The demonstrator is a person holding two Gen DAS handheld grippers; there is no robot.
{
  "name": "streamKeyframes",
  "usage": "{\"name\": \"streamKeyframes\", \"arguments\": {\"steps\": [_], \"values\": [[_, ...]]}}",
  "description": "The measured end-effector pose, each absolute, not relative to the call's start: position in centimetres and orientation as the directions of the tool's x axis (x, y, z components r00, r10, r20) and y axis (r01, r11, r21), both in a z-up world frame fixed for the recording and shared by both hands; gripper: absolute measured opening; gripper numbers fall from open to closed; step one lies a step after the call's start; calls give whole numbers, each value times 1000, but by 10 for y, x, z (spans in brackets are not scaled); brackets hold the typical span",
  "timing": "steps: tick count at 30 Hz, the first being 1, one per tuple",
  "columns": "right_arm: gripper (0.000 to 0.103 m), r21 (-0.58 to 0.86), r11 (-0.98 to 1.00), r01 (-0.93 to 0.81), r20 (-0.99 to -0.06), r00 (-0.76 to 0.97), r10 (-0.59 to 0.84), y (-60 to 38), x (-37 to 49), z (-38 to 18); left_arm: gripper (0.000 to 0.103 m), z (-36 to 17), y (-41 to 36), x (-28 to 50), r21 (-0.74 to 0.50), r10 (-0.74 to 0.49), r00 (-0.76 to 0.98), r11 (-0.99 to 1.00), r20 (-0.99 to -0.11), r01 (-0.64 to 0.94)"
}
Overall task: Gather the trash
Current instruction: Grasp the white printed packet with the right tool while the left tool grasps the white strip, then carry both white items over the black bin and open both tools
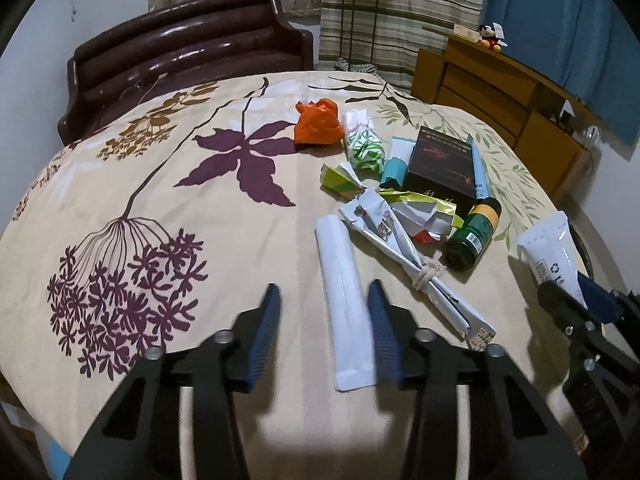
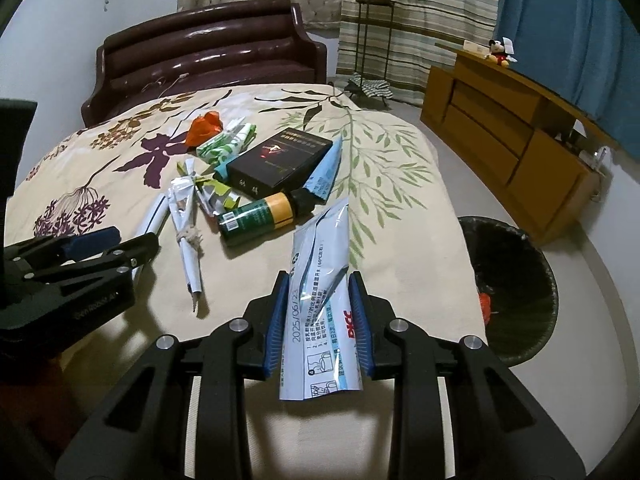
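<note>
Pouch [image 2: 320,312] printed "2025/06/23", pinched between right fingers [image 2: 276,316].

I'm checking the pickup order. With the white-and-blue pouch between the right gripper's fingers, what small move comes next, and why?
Probably swing the right gripper rightward over the black bin on the floor. Its pads already pinch the pouch, which looks lifted off the bedspread.

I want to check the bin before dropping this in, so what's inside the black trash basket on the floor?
Inside the trash basket there is a black liner and one orange scrap by its near wall. The bedspread's edge covers the basket's left part.
</note>
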State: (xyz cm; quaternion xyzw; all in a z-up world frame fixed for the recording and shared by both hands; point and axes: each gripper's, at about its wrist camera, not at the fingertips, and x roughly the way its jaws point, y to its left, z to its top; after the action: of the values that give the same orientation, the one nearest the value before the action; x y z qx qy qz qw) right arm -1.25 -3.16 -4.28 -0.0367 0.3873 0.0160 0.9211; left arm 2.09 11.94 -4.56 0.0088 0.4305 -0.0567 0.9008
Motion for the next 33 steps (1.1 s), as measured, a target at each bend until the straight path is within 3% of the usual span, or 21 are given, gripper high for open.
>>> {"name": "streamKeyframes", "arguments": {"steps": [5, 22, 33], "values": [[29, -50, 998, -50, -713, 701, -1, -35, -11, -42, 19, -46, 117, 19, -23, -103, 634, 991, -767, 133], [29, -38, 999, -38, -705, 710, 0, -44, -8, -41, 17, -19, 122, 5, -88, -161, 690, 986, -706, 141], [29, -48, 999, 27, -668, 743, -52, -84, -5, -25, 17, 1, 74, 12, -115, -253, 699, 964, -668, 239]]}}
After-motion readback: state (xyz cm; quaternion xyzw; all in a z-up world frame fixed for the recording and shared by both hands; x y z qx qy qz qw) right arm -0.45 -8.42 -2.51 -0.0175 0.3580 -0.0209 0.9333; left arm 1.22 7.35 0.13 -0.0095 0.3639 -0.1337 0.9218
